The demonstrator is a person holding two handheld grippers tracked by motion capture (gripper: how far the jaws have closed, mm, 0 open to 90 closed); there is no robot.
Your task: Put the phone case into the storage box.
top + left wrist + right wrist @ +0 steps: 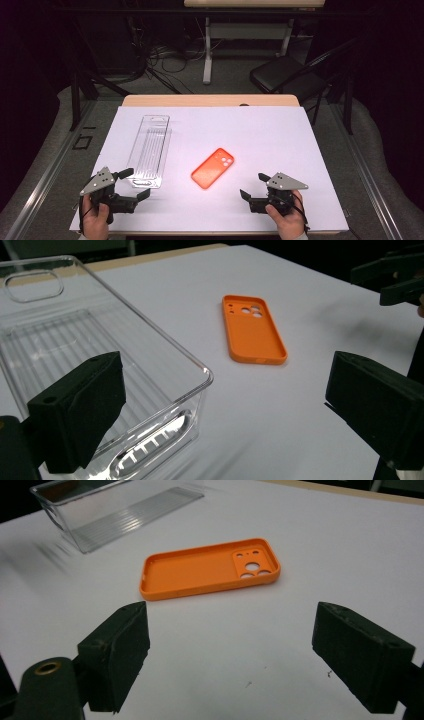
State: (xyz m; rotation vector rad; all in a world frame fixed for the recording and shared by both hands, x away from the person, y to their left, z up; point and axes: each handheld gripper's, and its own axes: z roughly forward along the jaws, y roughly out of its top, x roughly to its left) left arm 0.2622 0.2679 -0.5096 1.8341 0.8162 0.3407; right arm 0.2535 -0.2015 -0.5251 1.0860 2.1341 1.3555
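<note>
An orange phone case [213, 168] lies hollow side up on the white sheet, mid-table. A clear plastic tray [149, 150] lies to its left, long side running away from me. My left gripper [136, 185] stands open at the tray's near end, one jaw inside the tray wall as the left gripper view [220, 405] shows. My right gripper [254, 186] is open and empty, a short way to the near right of the case [210, 570]. In the right gripper view [230, 660] the jaws frame bare sheet in front of the case. The tray [100, 350] is empty.
The white sheet [260, 135] covers most of the wooden table [210, 100]. Behind the table stand a black chair [285, 75], a table leg and floor cables. The right gripper's jaws [395, 275] show at the top right of the left gripper view.
</note>
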